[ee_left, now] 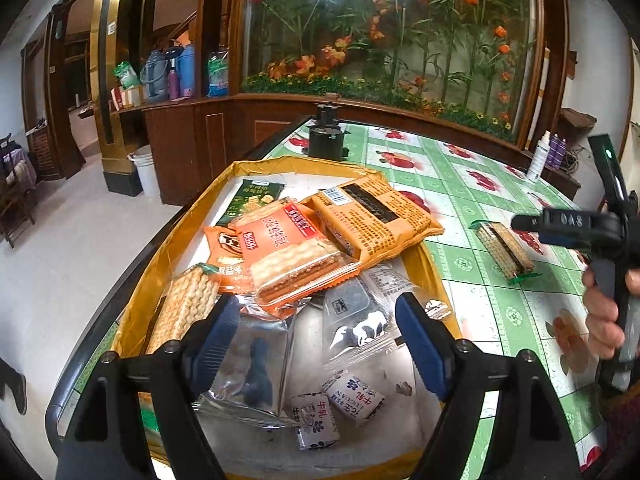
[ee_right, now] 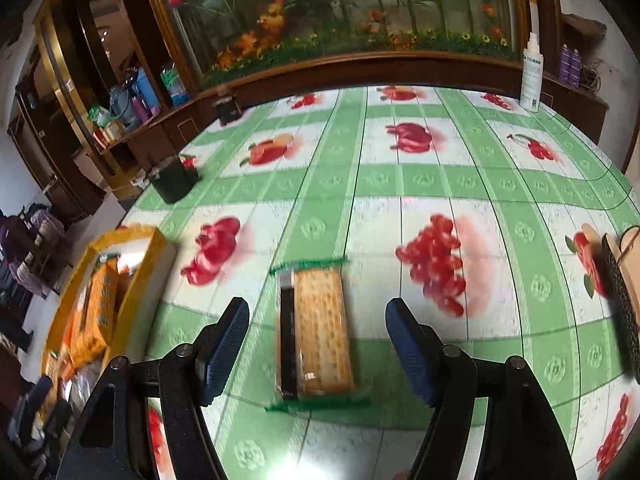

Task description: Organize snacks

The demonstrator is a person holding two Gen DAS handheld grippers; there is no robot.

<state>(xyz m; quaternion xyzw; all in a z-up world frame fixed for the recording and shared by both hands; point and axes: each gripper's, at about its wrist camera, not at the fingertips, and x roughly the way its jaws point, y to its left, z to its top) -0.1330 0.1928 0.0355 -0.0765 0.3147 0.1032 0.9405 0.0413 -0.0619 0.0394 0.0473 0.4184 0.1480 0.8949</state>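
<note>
Green-edged cracker pack (ee_right: 316, 330) lies beside the yellow tray (ee_right: 152, 264); right hand-held gripper (ee_right: 318, 344) hovers wide open, empty, straddling it — closing comes next.

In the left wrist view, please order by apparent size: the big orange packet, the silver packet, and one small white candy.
1. Big orange packet.
2. Silver packet; close to the camera, so its rank is unsure.
3. White candy, clearly smallest.
</note>
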